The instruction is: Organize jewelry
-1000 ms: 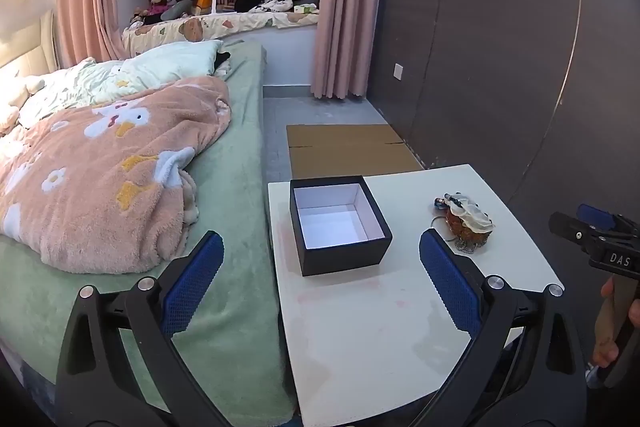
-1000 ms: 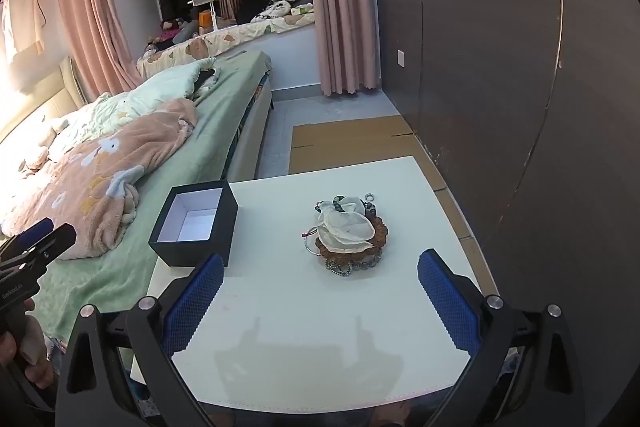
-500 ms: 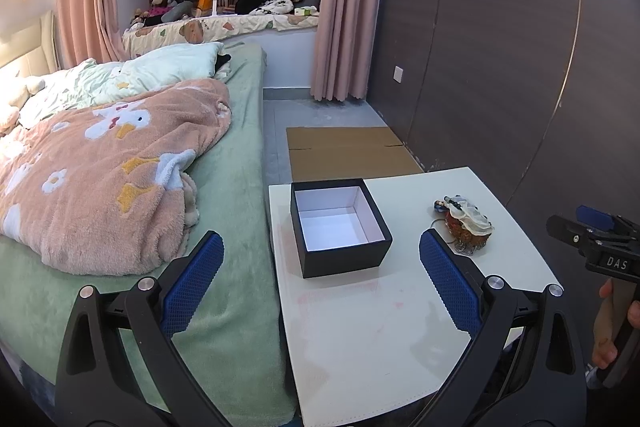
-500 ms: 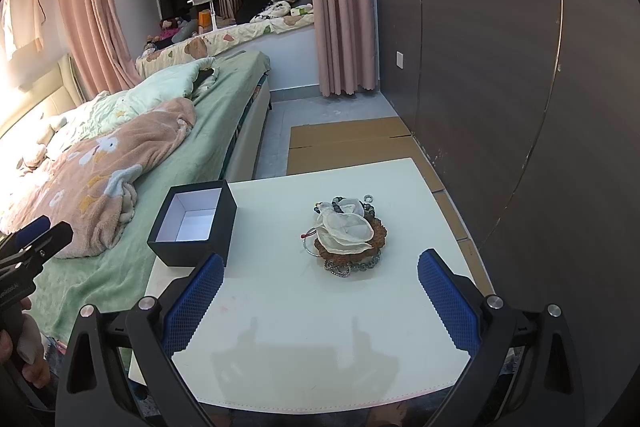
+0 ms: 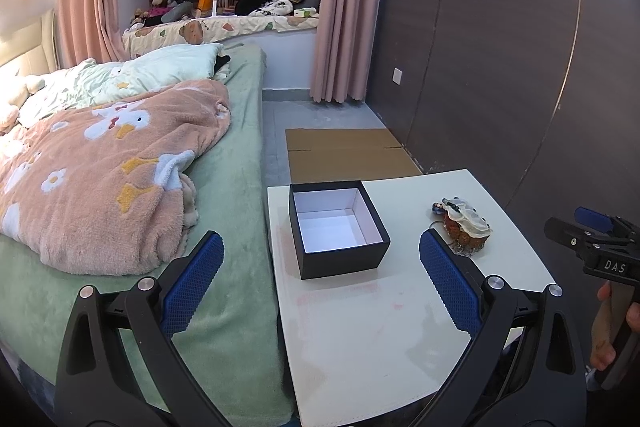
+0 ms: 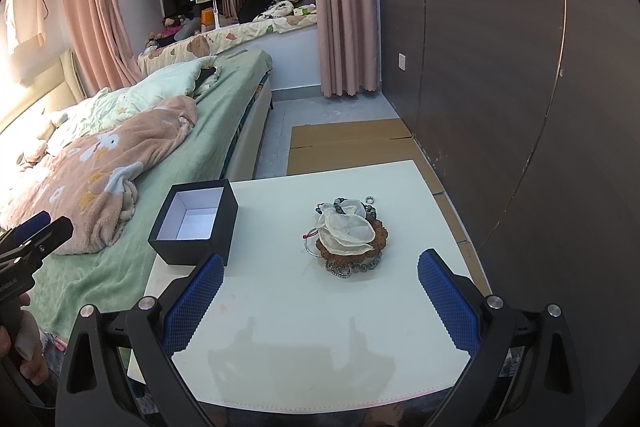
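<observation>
An open black box [image 5: 338,227] with a white inside stands empty on the white table [image 5: 360,327]. It also shows in the right wrist view [image 6: 196,223]. A pile of jewelry [image 6: 348,235], with bead bracelets, rings and a sheer white pouch on top, lies to the right of the box, and shows in the left wrist view [image 5: 464,227]. My left gripper [image 5: 320,283] is open and empty, held back from the box at the table's near edge. My right gripper [image 6: 318,301] is open and empty, held back from the pile.
A bed [image 5: 224,187] with a green sheet and a pink blanket lies against the table's left side. Flat cardboard [image 5: 348,155] lies on the floor beyond the table. A dark panelled wall [image 6: 520,87] runs along the right.
Both grippers have drifted slightly; the box and the pile sit a little higher in the views. Nothing was touched.
</observation>
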`<state>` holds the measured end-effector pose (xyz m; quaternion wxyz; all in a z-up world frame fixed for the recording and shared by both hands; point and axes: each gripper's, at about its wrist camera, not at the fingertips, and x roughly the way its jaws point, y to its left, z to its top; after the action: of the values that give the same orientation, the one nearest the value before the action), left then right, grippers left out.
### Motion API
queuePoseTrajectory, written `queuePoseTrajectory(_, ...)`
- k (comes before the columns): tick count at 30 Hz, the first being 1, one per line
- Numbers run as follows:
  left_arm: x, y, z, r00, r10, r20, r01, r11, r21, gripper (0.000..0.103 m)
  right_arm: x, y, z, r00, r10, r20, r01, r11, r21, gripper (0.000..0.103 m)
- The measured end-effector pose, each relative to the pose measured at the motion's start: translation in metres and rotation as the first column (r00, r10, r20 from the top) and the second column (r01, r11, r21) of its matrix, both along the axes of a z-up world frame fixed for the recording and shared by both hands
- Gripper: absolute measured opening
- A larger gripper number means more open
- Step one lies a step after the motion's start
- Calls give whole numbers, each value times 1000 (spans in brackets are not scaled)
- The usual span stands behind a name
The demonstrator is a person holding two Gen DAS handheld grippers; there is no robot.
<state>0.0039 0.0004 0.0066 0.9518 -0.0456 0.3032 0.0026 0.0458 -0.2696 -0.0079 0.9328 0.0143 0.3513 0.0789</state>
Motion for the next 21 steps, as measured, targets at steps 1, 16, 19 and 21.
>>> queuePoseTrajectory(1, 0, -1, 0, 1000, 0, 1, 0, 1000, 0, 98, 0, 0, 0, 1000, -1, 0, 1, 1000, 0, 95)
queuePoseTrajectory(16, -2, -1, 1, 1000, -1, 6, 1, 1000, 0, 98, 0, -7, 2, 1000, -14, 7, 14, 1000, 6, 95)
queuePoseTrajectory(19, -2, -1, 1, 1000, 0, 7, 0, 1000, -1, 98, 0, -6, 1, 1000, -12, 7, 12, 1000, 1, 95)
queuePoseTrajectory(21, -1, -2, 1, 1000, 1, 7, -1, 1000, -2, 98, 0, -6, 1, 1000, -10, 7, 10, 1000, 1, 95)
